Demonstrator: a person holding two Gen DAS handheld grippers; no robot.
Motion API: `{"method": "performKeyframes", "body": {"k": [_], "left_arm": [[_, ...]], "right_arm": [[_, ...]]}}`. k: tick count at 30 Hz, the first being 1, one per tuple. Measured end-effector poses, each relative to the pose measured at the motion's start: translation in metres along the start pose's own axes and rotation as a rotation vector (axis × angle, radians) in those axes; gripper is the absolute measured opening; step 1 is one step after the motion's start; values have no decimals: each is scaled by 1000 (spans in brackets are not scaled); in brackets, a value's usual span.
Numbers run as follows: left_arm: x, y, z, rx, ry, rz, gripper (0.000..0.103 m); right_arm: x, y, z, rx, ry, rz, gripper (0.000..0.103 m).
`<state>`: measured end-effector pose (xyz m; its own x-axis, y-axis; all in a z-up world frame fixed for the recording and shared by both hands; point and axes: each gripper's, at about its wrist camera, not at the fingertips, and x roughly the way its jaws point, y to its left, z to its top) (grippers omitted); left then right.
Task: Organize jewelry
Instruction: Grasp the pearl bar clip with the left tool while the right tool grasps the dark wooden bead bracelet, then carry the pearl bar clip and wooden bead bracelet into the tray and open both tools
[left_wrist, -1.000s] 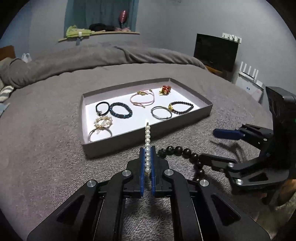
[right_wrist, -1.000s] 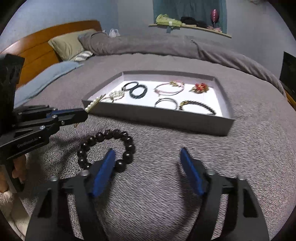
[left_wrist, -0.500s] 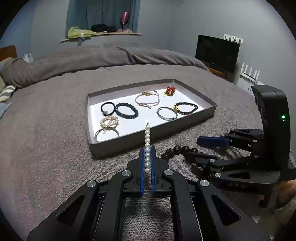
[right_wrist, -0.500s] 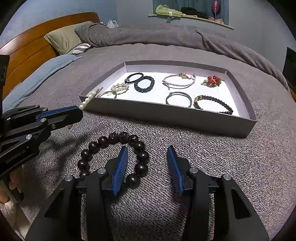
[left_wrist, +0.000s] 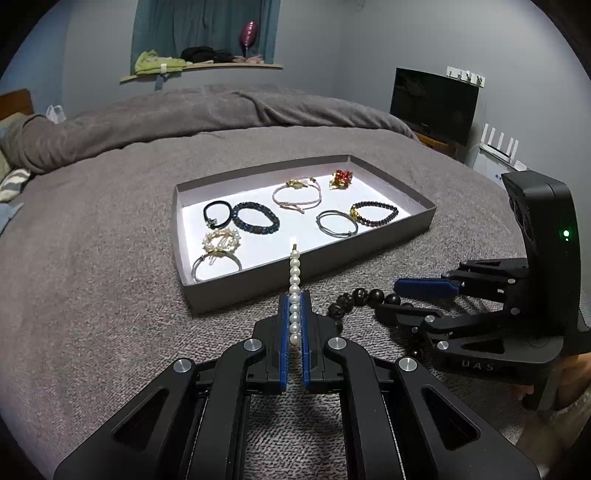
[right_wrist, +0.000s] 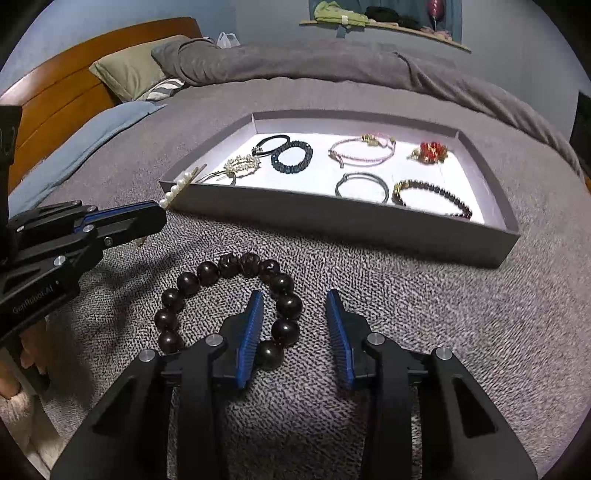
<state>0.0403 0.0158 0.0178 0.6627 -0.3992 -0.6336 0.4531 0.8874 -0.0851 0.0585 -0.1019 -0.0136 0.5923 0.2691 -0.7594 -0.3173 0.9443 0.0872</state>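
right now your left gripper (left_wrist: 294, 314) is clamped on a slim hair clip lined with white pearls (left_wrist: 294, 280); the clip sticks out past the blue pads and its tip reaches over the near wall of the shallow grey cardboard tray (left_wrist: 369, 242). from the right wrist view, the same clip (right_wrist: 177, 190) touches or nearly touches the tray's near left corner; you cannot tell which.

your right gripper (right_wrist: 295, 325) has just been closing and stands at a middling gap, pads not yet pressing. the large bracelet of dark round wooden beads (right_wrist: 284, 284) lies on the grey knitted blanket (right_wrist: 443, 314) of the bed, in front of the tray. the left finger (right_wrist: 251, 332) sits inside the bead loop, the right finger (right_wrist: 338, 332) outside it, so the loop's right-hand run of beads is between the pads, close to the left one.

inside the tray, on its white floor, lie a black hair tie (left_wrist: 218, 212), a dark blue beaded bracelet (left_wrist: 255, 218), a pink cord bracelet with a gold clasp (left_wrist: 297, 194), a red and gold ornament (left_wrist: 341, 179), a thin grey bangle (left_wrist: 337, 223), a dark beaded bracelet with a gold charm (left_wrist: 375, 213), a pearl wreath clip (left_wrist: 221, 240) and a thin silver bangle (left_wrist: 216, 264), all apart from the walls.
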Motion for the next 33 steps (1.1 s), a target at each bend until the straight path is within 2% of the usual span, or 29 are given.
{"method": "performKeyframes", "body": {"k": [1, 4, 6, 12, 18, 22, 29, 33], "left_arm": [[1, 0, 0, -1, 2, -1, 7], [1, 1, -1, -1, 4, -3, 7], [1, 1, 0, -2, 2, -5, 7], [-10, -4, 3, 5, -35, -18, 7], [-15, -2, 5, -9, -47, -23, 7], [-19, -1, 7, -6, -58, -9, 7], [-22, 7, 11, -29, -68, -4, 7], [-22, 11, 28, -17, -75, 5, 7]], "right_arm": [[1, 0, 0, 6, 1, 5, 35], [2, 3, -3, -3, -6, 32, 19], [-3, 7, -4, -17, -25, 26, 15], [-37, 6, -4, -34, -151, 47, 14], [-72, 2, 2, -36, -267, 31, 14], [-87, -1, 20, -52, -320, -9, 14], [-87, -12, 66, -32, -382, -32, 14], [-64, -16, 89, 22, -368, 60, 14]]}}
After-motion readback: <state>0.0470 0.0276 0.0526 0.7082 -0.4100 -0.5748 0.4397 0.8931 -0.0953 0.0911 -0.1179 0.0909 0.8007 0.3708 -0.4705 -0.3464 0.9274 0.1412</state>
